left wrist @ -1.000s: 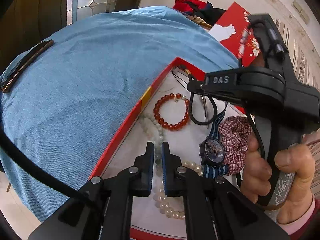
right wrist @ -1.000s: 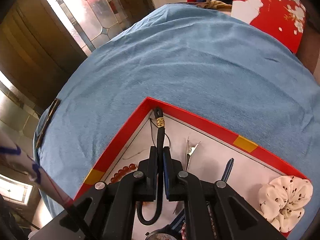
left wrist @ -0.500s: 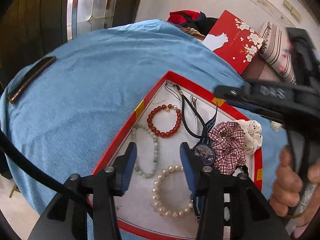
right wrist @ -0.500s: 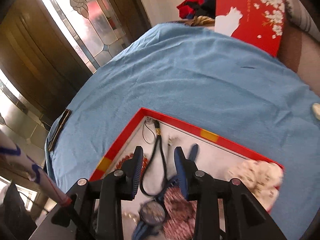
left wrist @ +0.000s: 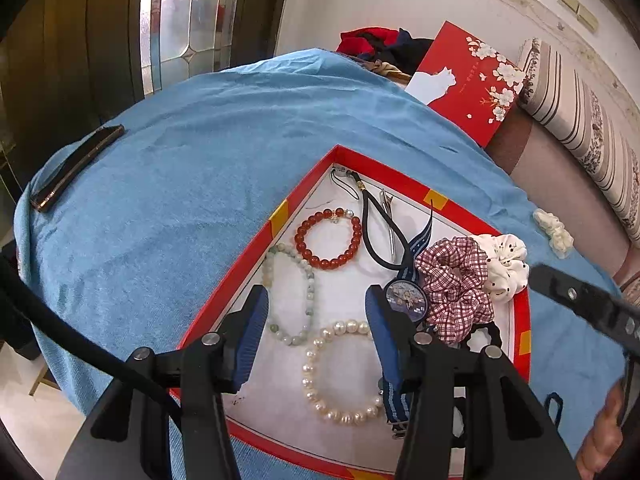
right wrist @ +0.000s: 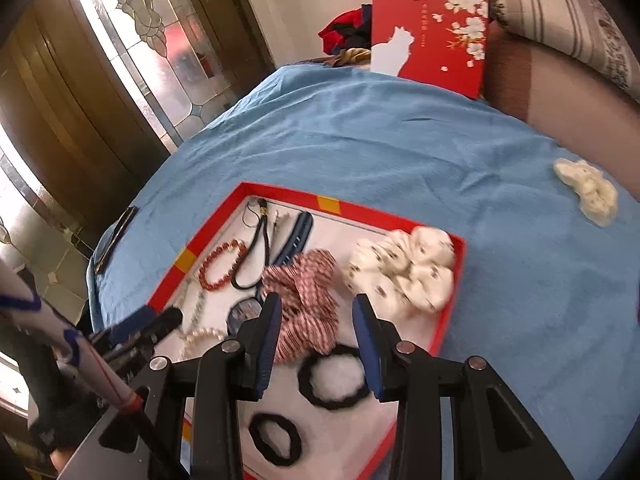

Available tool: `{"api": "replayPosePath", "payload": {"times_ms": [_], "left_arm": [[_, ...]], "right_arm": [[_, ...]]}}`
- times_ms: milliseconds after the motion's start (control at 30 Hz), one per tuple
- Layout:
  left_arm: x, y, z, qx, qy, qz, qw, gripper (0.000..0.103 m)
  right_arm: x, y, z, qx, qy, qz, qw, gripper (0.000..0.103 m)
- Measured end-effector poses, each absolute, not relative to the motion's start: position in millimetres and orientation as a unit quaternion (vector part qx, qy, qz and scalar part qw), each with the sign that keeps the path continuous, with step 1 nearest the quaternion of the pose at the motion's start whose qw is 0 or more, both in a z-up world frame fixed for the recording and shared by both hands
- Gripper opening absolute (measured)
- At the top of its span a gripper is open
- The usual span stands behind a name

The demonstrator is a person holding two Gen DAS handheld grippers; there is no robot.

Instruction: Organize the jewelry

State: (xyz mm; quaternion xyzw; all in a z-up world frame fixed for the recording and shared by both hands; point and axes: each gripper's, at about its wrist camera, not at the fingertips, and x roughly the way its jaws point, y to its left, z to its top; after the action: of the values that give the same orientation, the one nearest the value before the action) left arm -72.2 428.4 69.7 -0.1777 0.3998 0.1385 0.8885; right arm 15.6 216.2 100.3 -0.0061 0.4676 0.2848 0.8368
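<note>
A red-rimmed tray (left wrist: 256, 246) (right wrist: 450, 296) on the blue cloth holds a red bead bracelet (left wrist: 328, 240) (right wrist: 222, 266), a green bead bracelet (left wrist: 290, 292), a pearl bracelet (left wrist: 340, 372), a black cord loop (left wrist: 370, 232) (right wrist: 256, 248), a watch (left wrist: 406, 296), a checked scrunchie (left wrist: 456, 280) (right wrist: 308, 296), a white dotted scrunchie (left wrist: 506, 262) (right wrist: 404, 272) and black hair ties (right wrist: 332, 378). My left gripper (left wrist: 316, 336) is open and empty above the bracelets. My right gripper (right wrist: 316, 344) is open and empty above the checked scrunchie and a hair tie.
A cream hair clip (right wrist: 588, 190) (left wrist: 554, 232) lies on the blue cloth (left wrist: 180, 184) to the right of the tray. A dark phone (left wrist: 76, 166) lies near the cloth's left edge. A red box lid (left wrist: 468, 84) leans at the back, beside a striped cushion (left wrist: 588, 120).
Both grippers have opened and pulled back up from the tray. The right one let go of the black cord loop, which now lies in the tray's far corner.
</note>
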Motion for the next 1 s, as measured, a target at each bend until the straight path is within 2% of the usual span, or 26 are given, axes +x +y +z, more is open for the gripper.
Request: {"api": "replayPosePath", "payload": {"times_ms": [767, 833, 900, 967, 1000], "left_arm": [[-74, 388, 85, -0.112, 0.376, 0.164, 0.905, 0.056], [-79, 377, 92, -0.087, 0.357, 0.188, 0.911, 0.061], [-89, 366, 101, -0.056, 0.321, 0.223, 0.919, 0.072], [-99, 356, 111, -0.037, 0.288, 0.242, 0.926, 0.076], [-106, 350, 116, -0.029, 0.273, 0.252, 0.928, 0.084]], "right_arm": [[-26, 154, 70, 0.005, 0.493, 0.255, 0.832, 0.041], [-33, 144, 69, 0.007, 0.491, 0.251, 0.834, 0.041], [-44, 133, 69, 0.009, 0.488, 0.245, 0.838, 0.041], [-54, 125, 70, 0.007, 0.483, 0.239, 0.843, 0.041], [-59, 121, 71, 0.004, 0.48, 0.236, 0.845, 0.042]]}}
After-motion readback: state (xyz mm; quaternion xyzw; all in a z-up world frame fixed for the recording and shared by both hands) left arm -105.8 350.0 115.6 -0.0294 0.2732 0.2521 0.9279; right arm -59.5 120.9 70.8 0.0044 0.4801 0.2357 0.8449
